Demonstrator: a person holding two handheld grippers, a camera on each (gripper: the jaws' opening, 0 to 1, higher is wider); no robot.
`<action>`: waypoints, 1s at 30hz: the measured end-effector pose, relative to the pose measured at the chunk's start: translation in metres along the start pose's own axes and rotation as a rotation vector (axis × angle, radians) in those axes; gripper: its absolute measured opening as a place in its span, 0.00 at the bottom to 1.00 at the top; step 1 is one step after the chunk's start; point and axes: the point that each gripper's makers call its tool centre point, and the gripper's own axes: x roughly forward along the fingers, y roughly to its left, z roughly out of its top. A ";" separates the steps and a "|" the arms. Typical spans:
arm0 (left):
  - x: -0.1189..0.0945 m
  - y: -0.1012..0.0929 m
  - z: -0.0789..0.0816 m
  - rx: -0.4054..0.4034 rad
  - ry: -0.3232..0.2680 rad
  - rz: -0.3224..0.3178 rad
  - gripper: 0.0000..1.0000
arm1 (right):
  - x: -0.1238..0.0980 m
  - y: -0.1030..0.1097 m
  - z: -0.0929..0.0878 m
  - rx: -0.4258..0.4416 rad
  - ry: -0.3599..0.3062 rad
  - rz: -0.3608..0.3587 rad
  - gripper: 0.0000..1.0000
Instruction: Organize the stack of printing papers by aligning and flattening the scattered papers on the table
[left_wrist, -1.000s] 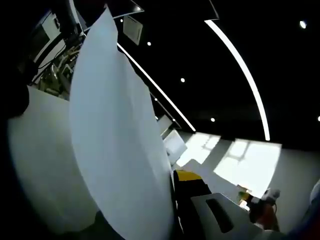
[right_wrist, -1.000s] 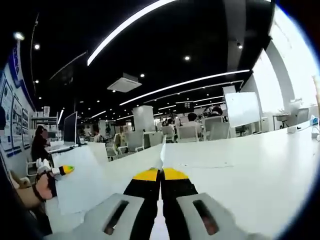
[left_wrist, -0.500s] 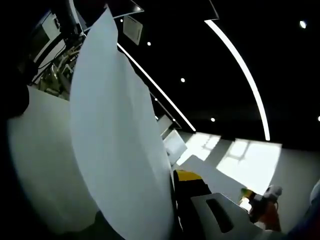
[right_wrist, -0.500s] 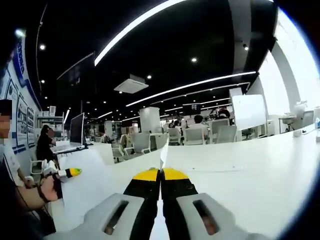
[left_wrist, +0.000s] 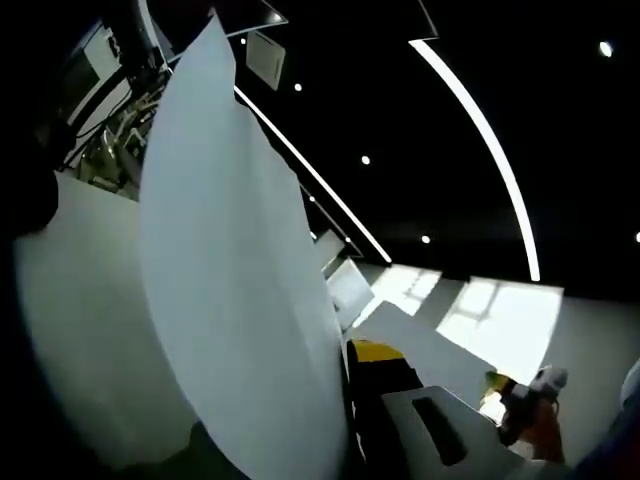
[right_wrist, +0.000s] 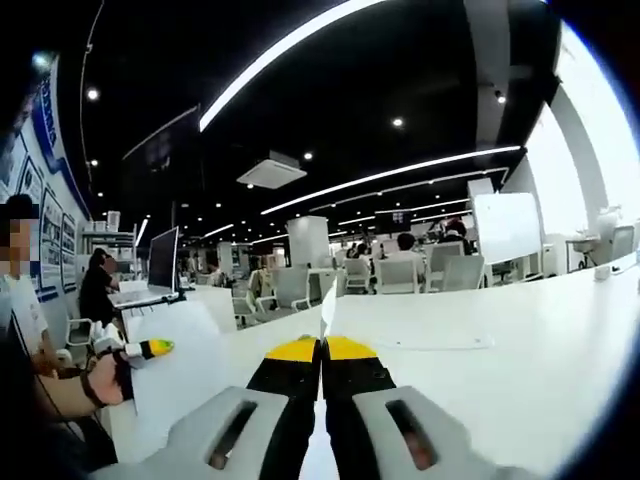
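A big white sheet of paper (left_wrist: 230, 280) stands upright right before the lens in the left gripper view. My left gripper (left_wrist: 348, 352) is shut on its lower edge; one yellow-tipped jaw shows and the sheet hides the other. In the right gripper view the paper (right_wrist: 185, 370) spreads out to the left, and I see its edge rising thin between the yellow tips of my right gripper (right_wrist: 322, 347), which is shut on it. The left gripper (right_wrist: 155, 348), held in a hand, grips the sheet's far left end. The right gripper (left_wrist: 497, 380) shows small at the lower right.
A long white table (right_wrist: 520, 340) runs ahead and to the right, with one loose sheet (right_wrist: 440, 343) lying flat on it. Office chairs (right_wrist: 400, 275), seated people and a whiteboard (right_wrist: 505, 228) stand behind. A monitor (right_wrist: 163, 262) and a person are at the left.
Both grippers keep hold of the paper. The right gripper view has shifted slightly, and the left gripper sits a little further right in it. The left gripper view is almost unchanged.
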 end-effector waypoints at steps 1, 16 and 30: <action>0.000 0.000 0.000 0.000 0.000 0.000 0.08 | 0.001 0.001 0.001 0.000 -0.001 0.003 0.00; -0.001 -0.001 0.000 -0.002 -0.001 -0.002 0.08 | -0.001 0.020 0.016 0.038 -0.038 0.068 0.00; -0.001 -0.002 0.001 -0.004 -0.004 -0.004 0.08 | -0.005 0.042 0.038 0.109 -0.091 0.174 0.00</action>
